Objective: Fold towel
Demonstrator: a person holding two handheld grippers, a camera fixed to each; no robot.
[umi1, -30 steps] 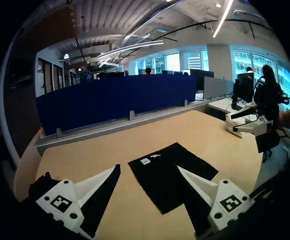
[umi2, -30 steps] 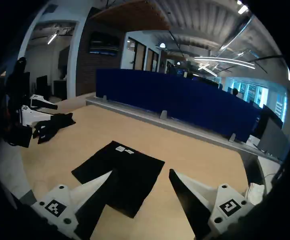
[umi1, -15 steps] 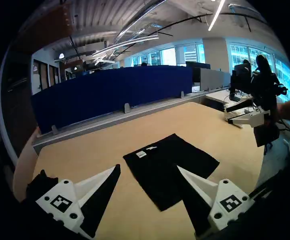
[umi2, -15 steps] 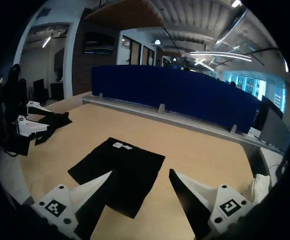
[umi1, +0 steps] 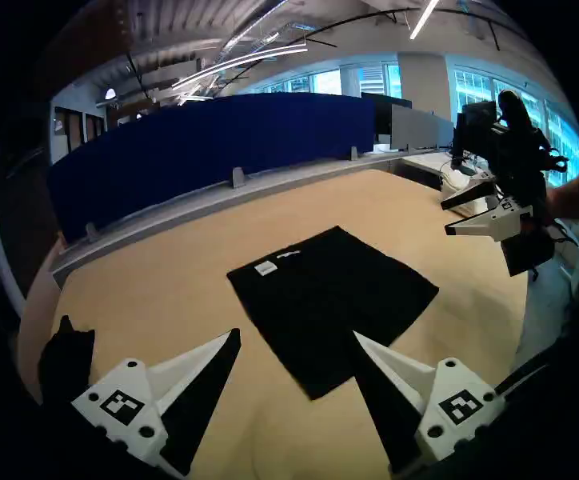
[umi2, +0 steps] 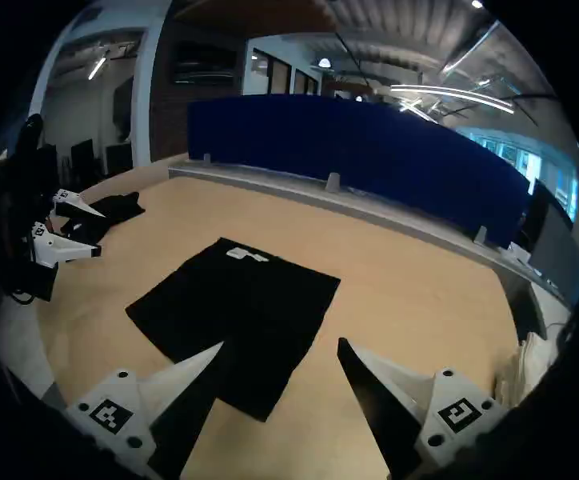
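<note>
The black towel (umi1: 333, 292) (umi2: 233, 308) is lying spread flat in the middle of the light wooden table (umi1: 153, 280), with two white labels (umi1: 265, 268) near its far edge; the left gripper (umi1: 297, 334) is hovering above the towel's near edge, fingers wide apart and holding nothing; the right gripper (umi2: 280, 344) is hovering likewise, spread open and empty; a blue partition (umi1: 209, 144) is running along the table's far side.

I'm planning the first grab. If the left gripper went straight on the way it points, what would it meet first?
Probably the black cloth, lying flat on the table: it sits right ahead of the open left gripper. Depth is hard to judge, though.
</note>
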